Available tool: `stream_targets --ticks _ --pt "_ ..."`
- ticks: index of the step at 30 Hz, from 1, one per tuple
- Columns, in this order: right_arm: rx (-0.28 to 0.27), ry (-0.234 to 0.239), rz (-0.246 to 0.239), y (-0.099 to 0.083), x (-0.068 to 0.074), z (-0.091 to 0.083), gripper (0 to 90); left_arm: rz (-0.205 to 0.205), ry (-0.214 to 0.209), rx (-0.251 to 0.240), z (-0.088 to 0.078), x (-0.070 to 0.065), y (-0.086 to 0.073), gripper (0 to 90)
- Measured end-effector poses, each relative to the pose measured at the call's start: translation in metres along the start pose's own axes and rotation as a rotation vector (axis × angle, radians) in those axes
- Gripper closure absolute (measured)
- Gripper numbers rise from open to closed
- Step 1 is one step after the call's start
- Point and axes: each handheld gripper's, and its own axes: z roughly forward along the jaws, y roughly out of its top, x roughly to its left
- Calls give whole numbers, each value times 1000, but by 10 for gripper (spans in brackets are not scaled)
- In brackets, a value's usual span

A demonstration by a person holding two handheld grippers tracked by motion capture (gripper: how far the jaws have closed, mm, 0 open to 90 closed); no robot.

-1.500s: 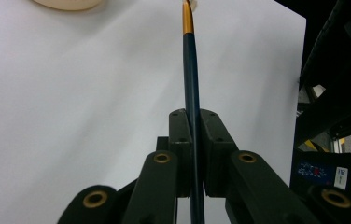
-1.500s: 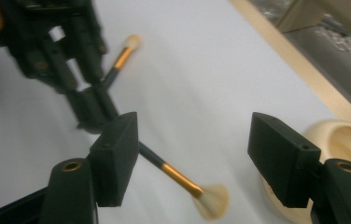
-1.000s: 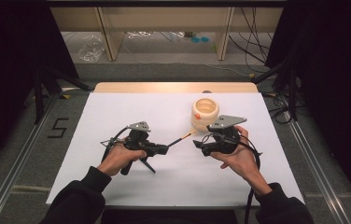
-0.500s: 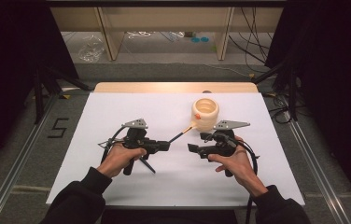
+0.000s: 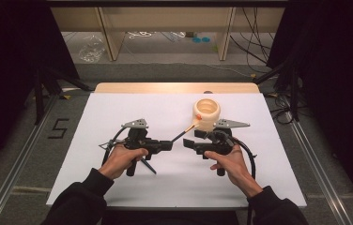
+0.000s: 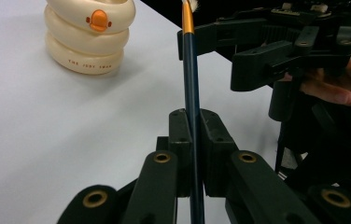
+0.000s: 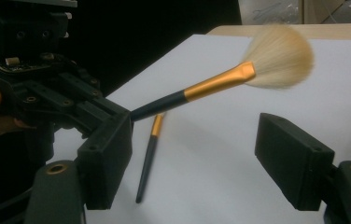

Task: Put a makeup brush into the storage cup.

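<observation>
Nearest in the high view: two forearms in dark sleeves come in from the bottom edge, one gripper per hand, both over the white table (image 5: pixel 118 187).

L gripper (image 5: pixel 165 145): jaws pressed together on the dark handle of a brush (image 5: pixel 184 133). L gripper view shows the pinch close up, handle running straight up between the two pads, gold ferrule (image 6: pixel 188 18) at top, bristles cut off by the frame edge. R gripper view gives what that one lacks: the full fan of pale bristles (image 7: pixel 281 56), held in the air above the table.

R gripper (image 5: pixel 189 144): jaws spread w/ nothing between them; they have just been closing a little. It faces the L gripper, tips near each other.

2nd brush (image 7: pixel 148 156) lies flat on the table, seen in the R gripper view between the jaws & farther off; in the high view it's a thin dark stick under the L hand (image 5: pixel 147 166).

Farther: cream ringed holder (image 5: pixel 206 112), upright, just beyond the brush tip. High view shows its open top; can't tell if anything is inside. L gripper view shows its side: stacked rings, orange mark (image 6: pixel 100 20), small lettering.
</observation>
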Motion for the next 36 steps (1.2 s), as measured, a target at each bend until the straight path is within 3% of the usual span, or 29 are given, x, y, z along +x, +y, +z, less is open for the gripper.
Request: stream_targets --ticks 14,15,18,22,36 --pt "-48 61 95 -2 0 13 391 13 13 -28 4 -3 -2 844" --pt "-60 57 78 -2 -1 14 400 9 12 -29 4 -3 -3 844" --pt "-57 74 109 -2 1 15 437 17 8 -40 5 -3 -4 844" --pt "-70 79 104 -1 1 17 478 16 1 -46 6 -4 -4 843" --pt "-106 115 157 -1 -2 17 659 27 11 -53 9 -4 -5 841"
